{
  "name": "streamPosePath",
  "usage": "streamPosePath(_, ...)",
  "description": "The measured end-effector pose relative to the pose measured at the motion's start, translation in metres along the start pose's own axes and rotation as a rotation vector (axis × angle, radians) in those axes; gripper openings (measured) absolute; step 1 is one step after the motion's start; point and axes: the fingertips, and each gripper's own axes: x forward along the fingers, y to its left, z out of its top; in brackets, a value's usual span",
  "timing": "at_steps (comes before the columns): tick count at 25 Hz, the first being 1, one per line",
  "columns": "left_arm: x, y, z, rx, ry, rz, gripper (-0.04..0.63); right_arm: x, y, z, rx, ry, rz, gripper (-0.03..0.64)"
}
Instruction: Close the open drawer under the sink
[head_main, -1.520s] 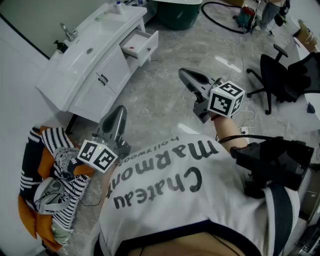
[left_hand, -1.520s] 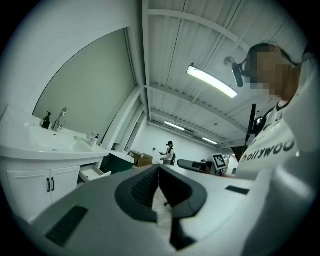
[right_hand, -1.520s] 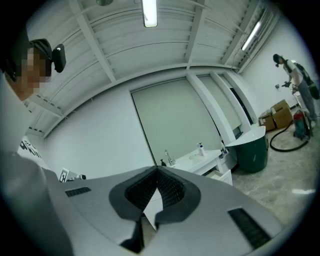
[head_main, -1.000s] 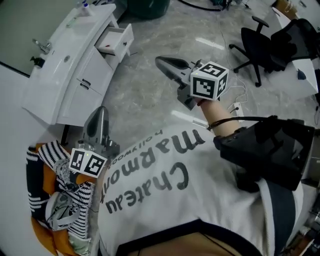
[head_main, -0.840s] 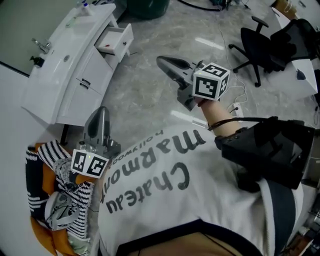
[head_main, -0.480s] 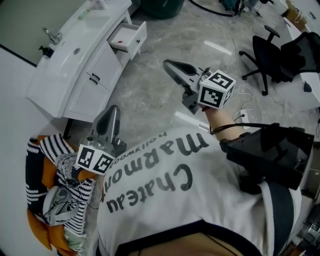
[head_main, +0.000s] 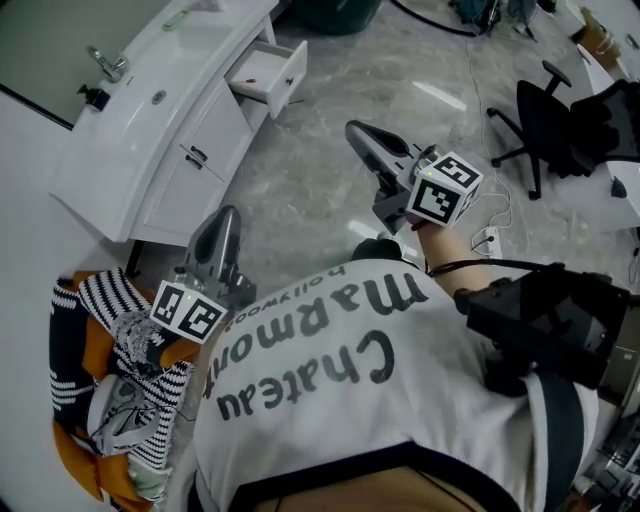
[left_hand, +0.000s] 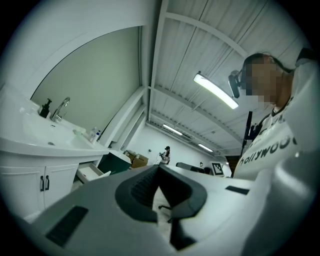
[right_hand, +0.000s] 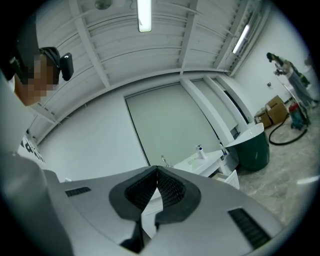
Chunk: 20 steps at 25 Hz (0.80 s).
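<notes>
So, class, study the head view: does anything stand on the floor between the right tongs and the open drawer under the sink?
Nothing visible does. Only bare marble floor lies between the shut, empty right tongs and the open drawer. The office chair stands off on the tongs' other side.

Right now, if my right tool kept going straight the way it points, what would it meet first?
Probably the white sink cabinet, about below the tap; the open drawer sits right of that line. Nothing shows in between, though depth is unclear.
</notes>
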Motion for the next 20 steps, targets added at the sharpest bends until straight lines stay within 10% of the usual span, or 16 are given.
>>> streamPosePath(10,0.06,0.032,-0.015,-0.012,0.056,0.108,0.009,0.046,-0.075,0.01,0.026,0.071,0.048,0.011)
streamPosePath(20,0.174,0.05,0.003,-0.069,-0.126,0.308,0.009,0.092,-0.185,0.055,0.019,0.208,0.201,0.011)
